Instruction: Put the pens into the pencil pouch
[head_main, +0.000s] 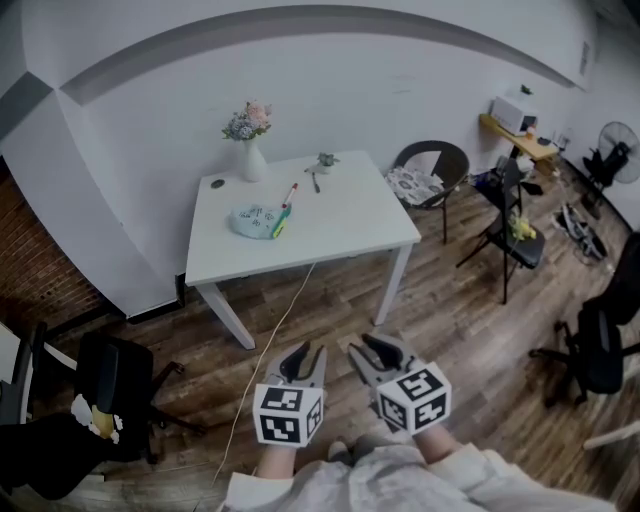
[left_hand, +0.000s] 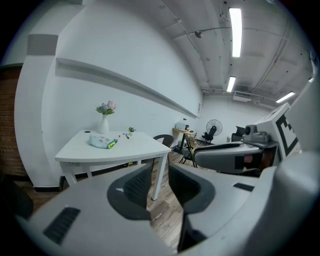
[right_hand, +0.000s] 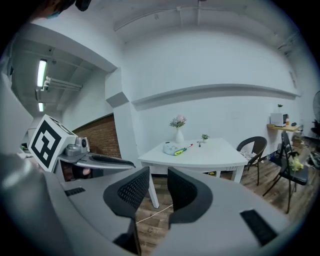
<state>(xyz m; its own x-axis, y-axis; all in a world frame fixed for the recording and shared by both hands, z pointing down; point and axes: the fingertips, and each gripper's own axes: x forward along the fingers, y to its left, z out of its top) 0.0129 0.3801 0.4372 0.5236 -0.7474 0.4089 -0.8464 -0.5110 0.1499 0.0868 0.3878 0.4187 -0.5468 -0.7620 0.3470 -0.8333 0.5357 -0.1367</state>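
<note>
The soft, lumpy pencil pouch (head_main: 252, 220) lies on the flat white table (head_main: 350, 232) — a thin green-and-red pen (head_main: 283, 214) touches its side. Far from the table, the left gripper (head_main: 308, 353) and right gripper (head_main: 368, 349) hold nothing — their bumpy dark jaws are only a little apart.

The head view looks down from high, over the left gripper (head_main: 308, 352) and right gripper (head_main: 362, 346), at a far white square table (head_main: 340, 220). Both gripper views see it from low.
</note>
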